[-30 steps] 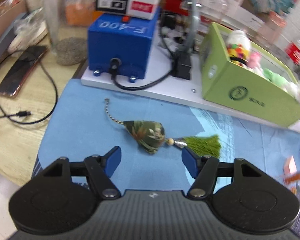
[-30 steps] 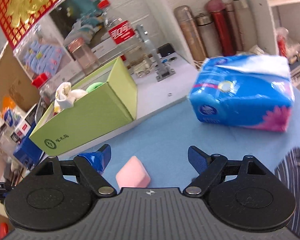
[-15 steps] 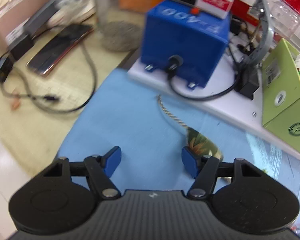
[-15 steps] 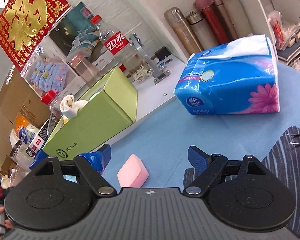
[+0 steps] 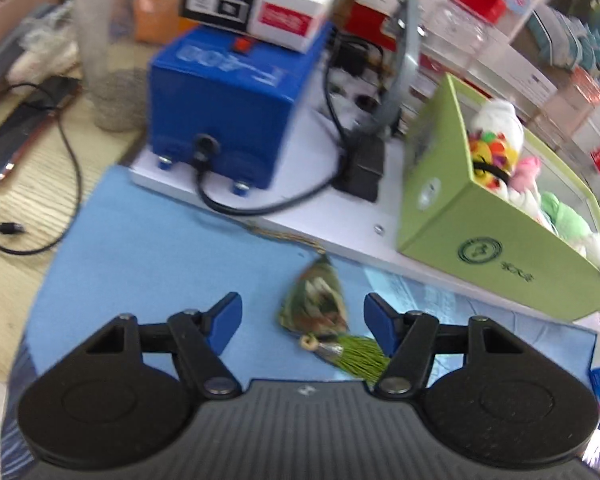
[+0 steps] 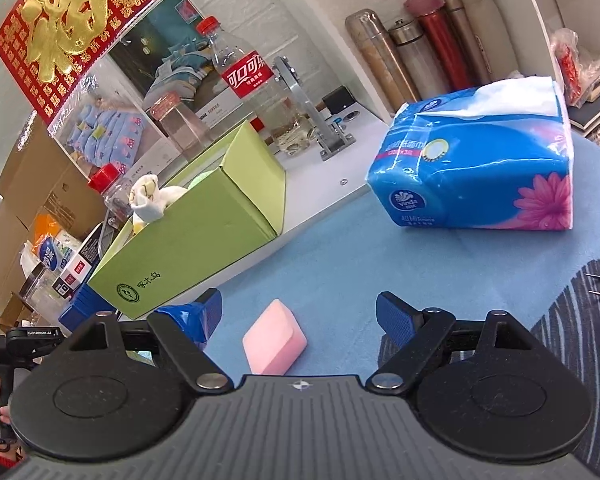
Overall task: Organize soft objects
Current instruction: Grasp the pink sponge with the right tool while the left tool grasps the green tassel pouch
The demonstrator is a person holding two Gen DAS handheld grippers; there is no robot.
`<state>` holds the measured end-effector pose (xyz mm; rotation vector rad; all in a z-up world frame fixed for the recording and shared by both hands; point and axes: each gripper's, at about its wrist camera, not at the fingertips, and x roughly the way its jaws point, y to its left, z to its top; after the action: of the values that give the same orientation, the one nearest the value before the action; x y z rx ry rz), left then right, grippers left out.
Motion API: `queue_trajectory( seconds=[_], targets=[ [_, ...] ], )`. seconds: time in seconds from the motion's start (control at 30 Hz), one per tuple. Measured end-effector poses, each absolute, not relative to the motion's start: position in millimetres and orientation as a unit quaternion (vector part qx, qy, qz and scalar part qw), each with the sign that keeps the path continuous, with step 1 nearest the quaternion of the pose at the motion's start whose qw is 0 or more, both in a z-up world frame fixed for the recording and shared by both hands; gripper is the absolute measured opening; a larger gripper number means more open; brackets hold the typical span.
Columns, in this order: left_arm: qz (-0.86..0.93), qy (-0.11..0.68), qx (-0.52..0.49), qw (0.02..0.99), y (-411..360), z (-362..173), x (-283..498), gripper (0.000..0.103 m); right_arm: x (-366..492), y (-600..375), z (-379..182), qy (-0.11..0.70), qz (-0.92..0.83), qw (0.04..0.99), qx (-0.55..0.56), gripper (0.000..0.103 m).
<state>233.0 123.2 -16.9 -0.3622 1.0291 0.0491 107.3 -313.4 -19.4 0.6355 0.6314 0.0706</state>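
Observation:
A camouflage fabric sachet (image 5: 315, 303) with a green tassel (image 5: 360, 356) and a braided cord lies on the blue mat (image 5: 148, 256). My left gripper (image 5: 303, 316) is open, its blue fingers either side of the sachet, not touching it. A green box (image 5: 500, 240) holding several soft toys (image 5: 496, 140) stands at the right. In the right wrist view a pink sponge block (image 6: 274, 338) lies on the mat between the open fingers of my right gripper (image 6: 298, 312). The green box (image 6: 196, 236) stands left of it.
A blue machine (image 5: 228, 92) with cables stands on a white board behind the mat. A phone (image 5: 24, 128) and cable lie on the wooden desk at left. A blue tissue pack (image 6: 480, 172) sits on the mat's far right. Bottles and flasks (image 6: 420, 48) line the back wall.
The left gripper has swung right and now straddles the sachet, which lies pointing away with its tassel near. The right gripper shifted slightly; the tissue pack appears farther right. Both stay open.

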Motion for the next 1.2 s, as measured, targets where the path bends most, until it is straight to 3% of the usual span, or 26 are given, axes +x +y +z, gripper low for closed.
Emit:
queue_trajectory(
  seconds=[0.23, 0.57, 0.87, 1.13, 1.2],
  targets=[
    [0.026, 0.501, -0.153, 0.851, 104, -32, 252, 0.067, 107, -307, -18, 0.326, 0.041, 0.902, 0.281, 0.071],
    [0.025, 0.496, -0.113, 0.861, 99, -34, 252, 0.067, 131, -272, -9, 0.394, 0.094, 0.913, 0.060, 0.071],
    [0.024, 0.494, -0.088, 0.865, 94, -37, 253, 0.067, 167, -252, -29, 0.432, 0.102, 0.896, -0.013, 0.073],
    [0.028, 0.486, -0.039, 0.873, 80, -40, 251, 0.067, 150, -249, -40, 0.365, 0.079, 0.928, -0.011, 0.075],
    [0.030, 0.484, -0.037, 0.874, 80, -40, 249, 0.062, 151, -247, -38, 0.368, 0.072, 0.927, -0.013, 0.073]
  ],
)
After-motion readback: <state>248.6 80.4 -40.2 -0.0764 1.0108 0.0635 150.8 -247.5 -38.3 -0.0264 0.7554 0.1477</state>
